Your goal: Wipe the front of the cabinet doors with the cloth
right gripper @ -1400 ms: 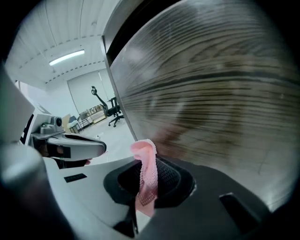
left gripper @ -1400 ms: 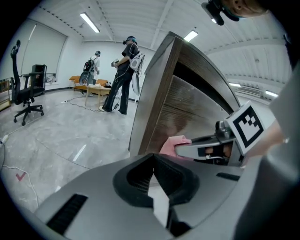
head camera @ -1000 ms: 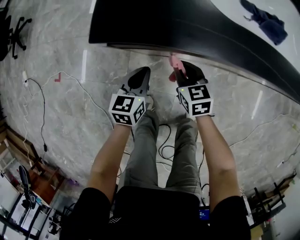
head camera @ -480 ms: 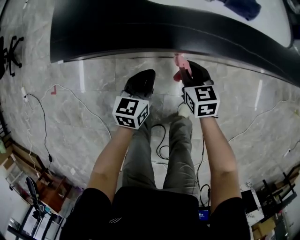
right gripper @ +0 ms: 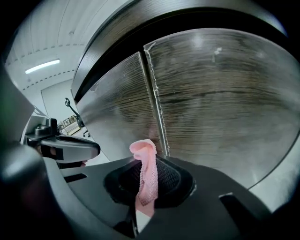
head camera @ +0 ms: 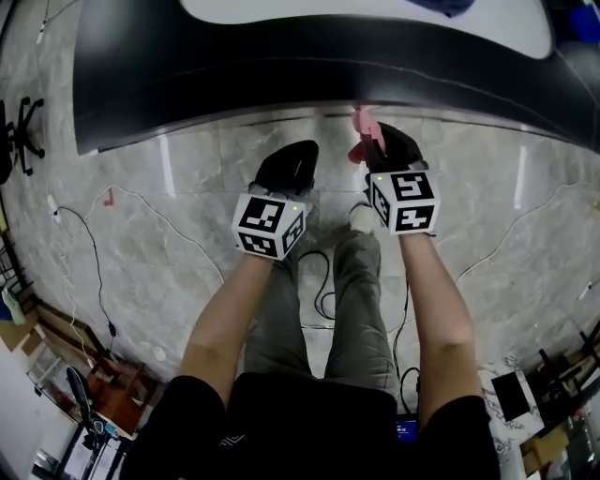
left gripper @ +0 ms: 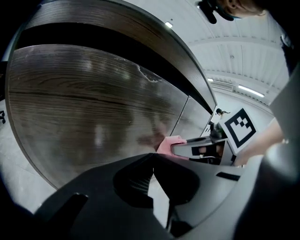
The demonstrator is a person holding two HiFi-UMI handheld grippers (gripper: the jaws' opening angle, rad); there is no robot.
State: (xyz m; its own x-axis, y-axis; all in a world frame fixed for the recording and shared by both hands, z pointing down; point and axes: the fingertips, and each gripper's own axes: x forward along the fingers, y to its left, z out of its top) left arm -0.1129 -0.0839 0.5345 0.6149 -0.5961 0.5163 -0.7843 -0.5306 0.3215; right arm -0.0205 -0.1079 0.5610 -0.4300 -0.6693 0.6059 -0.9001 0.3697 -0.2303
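Note:
A pink cloth is pinched between the jaws of my right gripper, and its free end stands up just in front of the cabinet. The cloth's tip almost meets the cabinet's lower edge in the head view. Ahead are two dark wood-grain cabinet doors, the left door and the right door, split by a vertical seam. My left gripper hangs beside the right one, shut with nothing in it, facing the left door.
The cabinet's dark overhanging top with a white surface fills the upper head view; a blue cloth lies on it. Cables trail over the marble floor. An office chair stands far left. The person's legs are below.
The head view has tilted, so the cabinet top sits higher and more level in frame. Both grippers stay close to the doors, the left one shifted slightly right.

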